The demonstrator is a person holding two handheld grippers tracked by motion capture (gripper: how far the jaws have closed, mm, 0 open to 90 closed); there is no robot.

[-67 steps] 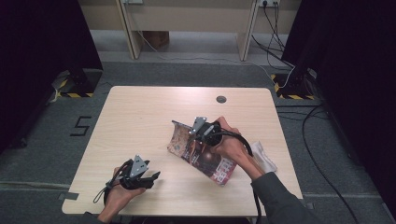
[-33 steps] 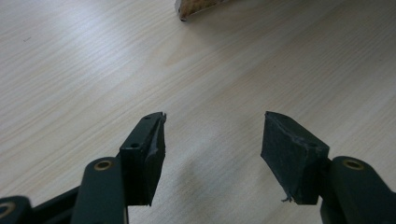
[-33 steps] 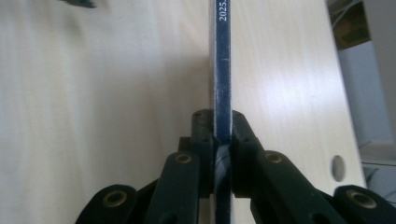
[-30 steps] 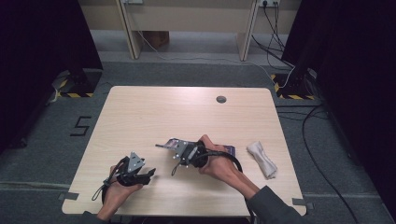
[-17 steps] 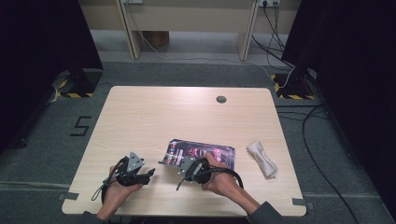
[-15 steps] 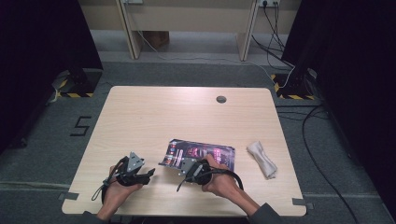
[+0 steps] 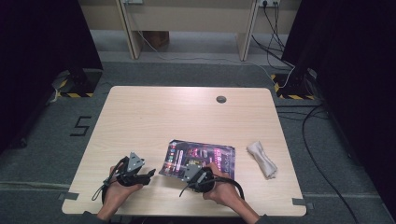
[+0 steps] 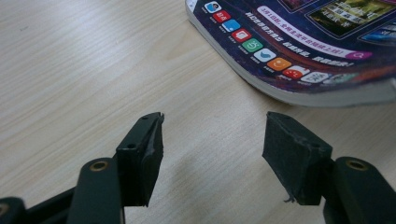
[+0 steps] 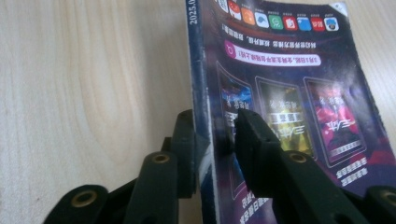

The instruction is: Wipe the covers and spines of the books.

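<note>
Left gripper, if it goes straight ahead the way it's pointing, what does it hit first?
Most likely the magazine: its near edge lies on the table just beyond the left gripper, slightly toward the right jaw. Bare wood lies between, though depth is hard to judge.

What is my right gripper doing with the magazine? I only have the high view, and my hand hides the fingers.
Observer: In the right gripper view, the right gripper straddles the spine edge of the magazine. Its fingers have just been opening, one on each side of that edge.
Operator: Is the left one holding anything?
Observer: No. The left gripper is open over the bare table, with nothing between its fingers.
Operator: How does it sit relative to the magazine?
Observer: In the left gripper view, the magazine's rounded corner lies ahead of the fingertips and is not touching them.
</note>
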